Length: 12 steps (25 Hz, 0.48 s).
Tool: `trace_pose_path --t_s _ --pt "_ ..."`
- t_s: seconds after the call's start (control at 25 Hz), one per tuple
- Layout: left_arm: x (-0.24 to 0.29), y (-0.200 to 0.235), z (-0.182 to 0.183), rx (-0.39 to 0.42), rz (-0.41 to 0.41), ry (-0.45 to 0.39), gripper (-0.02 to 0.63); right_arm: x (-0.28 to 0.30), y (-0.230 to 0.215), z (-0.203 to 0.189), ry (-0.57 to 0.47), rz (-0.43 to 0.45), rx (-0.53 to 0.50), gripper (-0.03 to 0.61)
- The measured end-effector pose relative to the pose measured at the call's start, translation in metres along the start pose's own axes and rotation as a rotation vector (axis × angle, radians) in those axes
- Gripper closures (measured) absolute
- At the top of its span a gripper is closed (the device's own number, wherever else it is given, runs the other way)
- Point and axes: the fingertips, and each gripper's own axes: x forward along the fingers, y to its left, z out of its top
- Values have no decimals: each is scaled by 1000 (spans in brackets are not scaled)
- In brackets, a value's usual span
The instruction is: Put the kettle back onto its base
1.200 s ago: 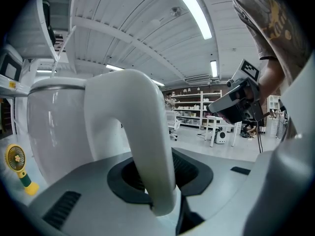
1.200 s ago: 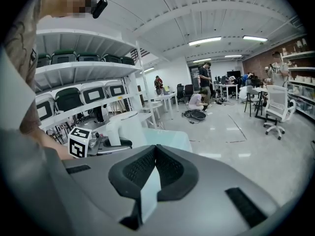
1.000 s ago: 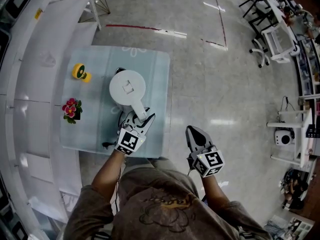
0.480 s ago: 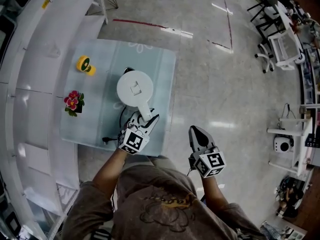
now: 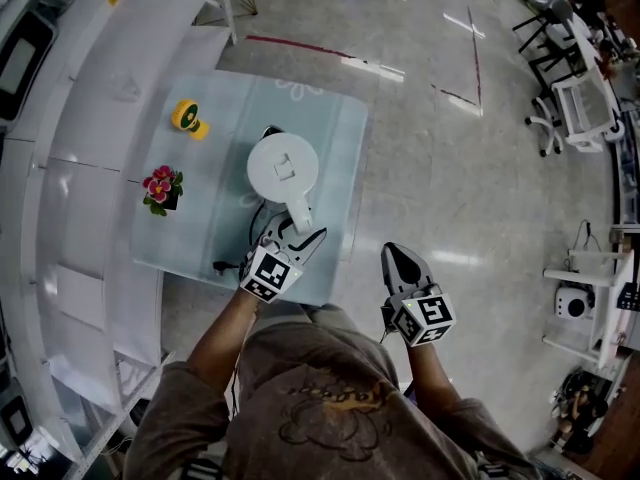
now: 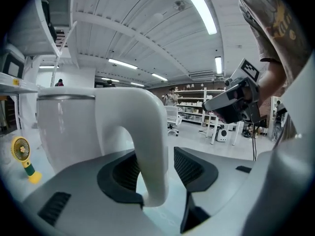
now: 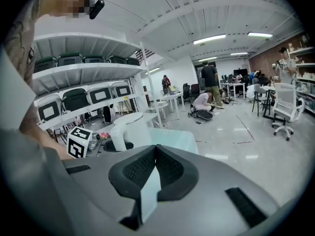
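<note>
A white kettle [image 5: 283,168] stands on the glass table [image 5: 335,138], with a black base [image 7: 118,145] showing under it in the right gripper view. Its curved handle [image 6: 150,132] points toward me and lies between the jaws of my left gripper [image 5: 298,230]. Those jaws are opening, and a gap shows between the handle and the right pad, so they no longer pinch it. My right gripper [image 5: 398,256] hangs off the table's right side over the floor, its pads [image 7: 155,154] together and holding nothing.
A yellow toy fan [image 5: 188,118] and a small pot of red flowers [image 5: 162,188] sit on the table's left part. A black cord [image 5: 222,265] runs to the near edge. White shelves [image 5: 70,168] line the left; office chairs stand far right.
My left gripper's jaws have spread apart around the kettle handle. The kettle stays where it stood. The right gripper has not moved.
</note>
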Motion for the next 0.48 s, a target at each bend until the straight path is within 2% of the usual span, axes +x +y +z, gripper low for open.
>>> trace_pose_path --t_s 0.28,0.48 --pt "-42 18 18 -145 102 -33 376 11 10 11 -37 80 -7 578" --pt "-85 29 47 -185 203 -82 376 16 18 20 -61 136 -32 578"
